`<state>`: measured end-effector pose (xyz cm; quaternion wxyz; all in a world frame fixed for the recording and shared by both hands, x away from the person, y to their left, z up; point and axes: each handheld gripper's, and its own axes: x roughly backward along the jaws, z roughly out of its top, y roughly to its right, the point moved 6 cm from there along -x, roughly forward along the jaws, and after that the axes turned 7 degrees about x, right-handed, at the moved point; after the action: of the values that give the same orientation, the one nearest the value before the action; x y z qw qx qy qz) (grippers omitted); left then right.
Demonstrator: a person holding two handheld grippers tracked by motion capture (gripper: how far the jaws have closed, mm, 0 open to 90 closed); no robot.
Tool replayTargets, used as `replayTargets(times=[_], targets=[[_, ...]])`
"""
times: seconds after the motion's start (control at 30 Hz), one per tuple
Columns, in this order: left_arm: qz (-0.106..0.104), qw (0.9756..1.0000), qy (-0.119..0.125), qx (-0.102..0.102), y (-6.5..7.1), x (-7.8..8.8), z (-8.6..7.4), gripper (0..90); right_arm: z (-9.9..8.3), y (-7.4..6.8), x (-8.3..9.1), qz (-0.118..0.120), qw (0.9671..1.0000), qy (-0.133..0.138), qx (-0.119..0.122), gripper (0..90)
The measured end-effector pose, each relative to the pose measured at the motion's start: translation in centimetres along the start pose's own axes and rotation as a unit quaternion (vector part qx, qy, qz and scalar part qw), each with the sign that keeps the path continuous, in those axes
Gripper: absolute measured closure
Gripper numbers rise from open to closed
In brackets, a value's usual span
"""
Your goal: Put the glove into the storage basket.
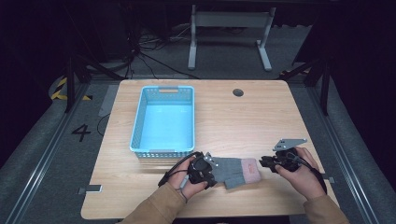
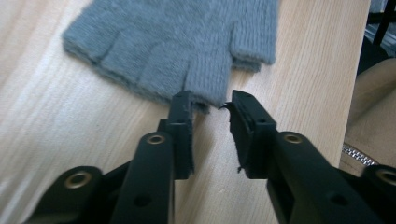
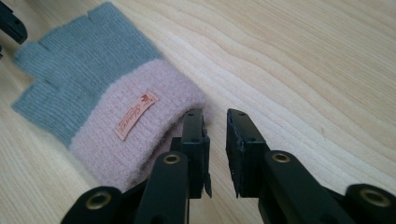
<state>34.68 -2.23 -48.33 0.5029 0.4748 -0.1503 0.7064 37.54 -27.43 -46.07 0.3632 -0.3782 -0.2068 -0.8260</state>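
Observation:
A fingerless knit glove (image 1: 236, 170), grey with a pink cuff, lies flat on the wooden table (image 1: 261, 112) near its front edge, between my two grippers. My left gripper (image 1: 214, 167) sits at the glove's finger end. In the left gripper view its jaws (image 2: 211, 105) stand apart, with the edge of one grey finger stub (image 2: 205, 79) just at their tips and not pinched. My right gripper (image 1: 263, 162) is at the cuff end. In the right gripper view its jaws (image 3: 215, 119) stand a little apart over bare wood, the pink cuff (image 3: 135, 140) with its small label (image 3: 136, 114) touching the left jaw's outside.
A light-blue plastic basket (image 1: 135, 126) with nothing in it stands on the table's left half, just behind my left gripper. A round cable hole (image 1: 238, 92) is at the far edge. The table's front edge runs close behind both hands.

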Motion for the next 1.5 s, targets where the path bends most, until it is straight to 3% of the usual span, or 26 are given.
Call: replayTargets(times=[0.13,0.3,0.63,0.73,1.07,1.23,1.37,1.5], targets=[[-0.003,0.9998,0.016,0.009,-0.1,0.8,0.2,64.1,0.1,0.2,0.6,-0.002,0.9999,0.009,-0.006,76.9],[0.004,0.9995,0.031,0.006,0.2,1.4,0.7,59.2,0.0,0.4,1.0,-0.001,0.9999,0.013,-0.010,75.4],[0.007,0.9994,0.033,-0.007,0.5,1.5,2.2,48.3,-0.3,1.1,2.0,-0.009,0.9993,0.023,-0.027,71.6],[0.009,0.9989,0.042,-0.017,0.6,1.2,2.9,43.0,-0.5,1.4,2.3,-0.012,0.9991,0.026,-0.032,70.2],[0.011,0.9986,0.048,-0.018,0.5,-0.3,5.1,30.6,-0.8,2.1,2.9,-0.013,0.9979,0.039,-0.049,66.1],[0.010,0.9989,0.044,-0.011,0.2,-1.2,5.4,29.8,-0.9,2.2,3.0,-0.012,0.9976,0.042,-0.053,65.0],[0.022,0.9991,0.036,-0.010,0.1,-2.0,5.4,27.3,-0.9,2.2,3.0,-0.009,0.9970,0.048,-0.060,62.8],[0.026,0.9989,0.035,-0.019,-0.1,-2.7,5.5,24.9,-0.8,2.1,2.9,-0.004,0.9970,0.050,-0.059,61.6]])
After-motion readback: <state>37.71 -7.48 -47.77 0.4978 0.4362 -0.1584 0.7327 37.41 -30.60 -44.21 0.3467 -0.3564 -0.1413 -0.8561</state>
